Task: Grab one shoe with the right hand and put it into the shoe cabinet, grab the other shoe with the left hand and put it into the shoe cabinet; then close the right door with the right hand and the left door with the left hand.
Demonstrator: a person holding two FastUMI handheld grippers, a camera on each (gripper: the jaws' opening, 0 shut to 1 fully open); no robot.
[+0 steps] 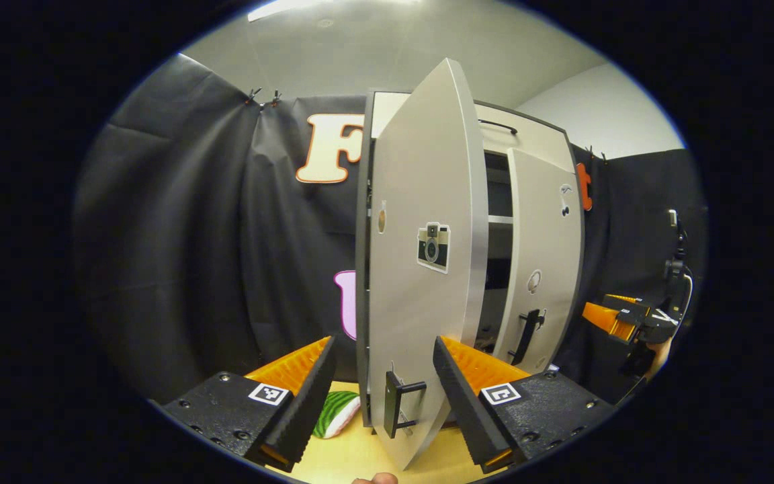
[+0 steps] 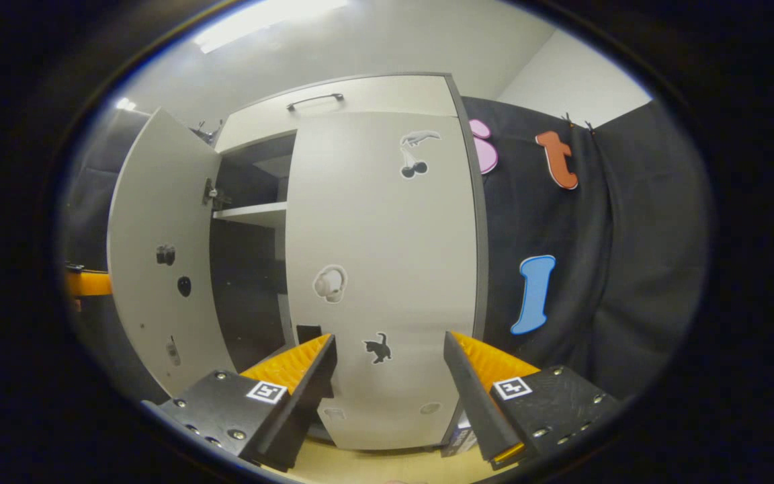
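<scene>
The grey shoe cabinet (image 1: 528, 138) stands straight ahead. Its left door (image 1: 420, 269) hangs half open, edge toward me, with a black handle (image 1: 397, 403) low down. My left gripper (image 1: 383, 343) is open, one finger on each side of that door's lower part, not pressing it. The right door (image 2: 387, 269) lies closed or very nearly so. My right gripper (image 2: 388, 339) is open just in front of it and holds nothing. The right gripper (image 1: 619, 316) also shows in the left gripper view, off to the cabinet's right. The cabinet's inside (image 2: 249, 296) is dark under a shelf (image 2: 252, 214).
A green striped soft object (image 1: 336, 413) lies on the wooden surface (image 1: 360, 457) left of the cabinet's foot. Black cloth walls close in behind and on both sides. A drawer with a handle (image 2: 315, 99) tops the cabinet. The open left door (image 2: 158, 269) juts outward.
</scene>
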